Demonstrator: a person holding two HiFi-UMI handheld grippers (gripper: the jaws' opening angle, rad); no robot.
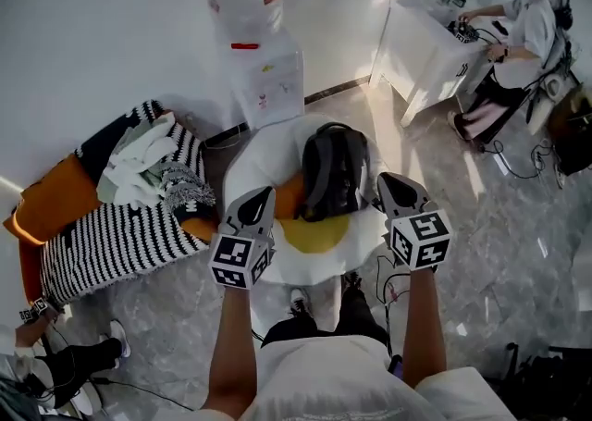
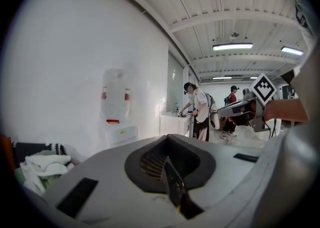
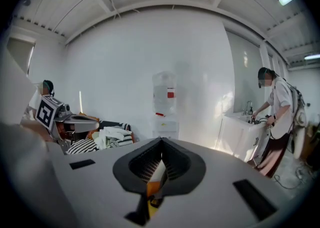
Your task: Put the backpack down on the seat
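A: While the backpack [image 1: 333,169] lies on the seat [image 1: 277,266], where do the tools stand in the head view?

B: One to each side and nearer the camera, well apart from it. The left tool [image 1: 262,199] and the right tool [image 1: 390,186] touch neither strap nor cloth. The backpack sits at the far part of the seat, past the yellow patch [image 1: 314,234]. I judge that spot was picked so the seat carries it fully and it cannot slide off the front.

A: And the left gripper view?

B: Its jaws are pressed together with nothing between them. It points across the room at the white wall and the dispenser [image 2: 116,106], so the backpack is out of that picture. With nothing to carry, closed jaws make sense.

A: The right gripper view?

B: Jaws together there too, gripping nothing. A pale and orange sliver shows low at the seam, and I cannot tell what it is. Beyond are the sofa [image 3: 100,142] at left and a person [image 3: 277,106] at a table [image 3: 237,127] at right, both well clear of the job.

A: So how far along?

B: By my reading the backpack is down and let go, and little is left to do.
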